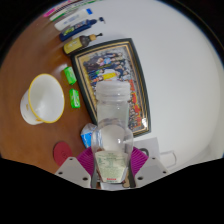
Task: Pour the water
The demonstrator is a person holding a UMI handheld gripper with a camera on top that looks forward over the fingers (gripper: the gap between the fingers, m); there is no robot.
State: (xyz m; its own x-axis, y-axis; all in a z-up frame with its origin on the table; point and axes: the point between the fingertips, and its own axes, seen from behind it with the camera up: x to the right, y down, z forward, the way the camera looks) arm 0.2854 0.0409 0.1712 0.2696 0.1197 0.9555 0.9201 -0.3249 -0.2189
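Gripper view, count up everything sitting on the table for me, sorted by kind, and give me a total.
Clear bottle, held between the gripper fingers: 1
Clear plastic cup just ahead of the bottle: 1
White bowl: 1
Small green items: 2
Framed picture lying flat: 1
Yellow-and-black item: 1
Pens or markers beyond, too small to count.
Total counted: 7

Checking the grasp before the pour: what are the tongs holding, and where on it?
The tongs hold a clear plastic bottle, both pads pressing its lower body; its capless neck points ahead.
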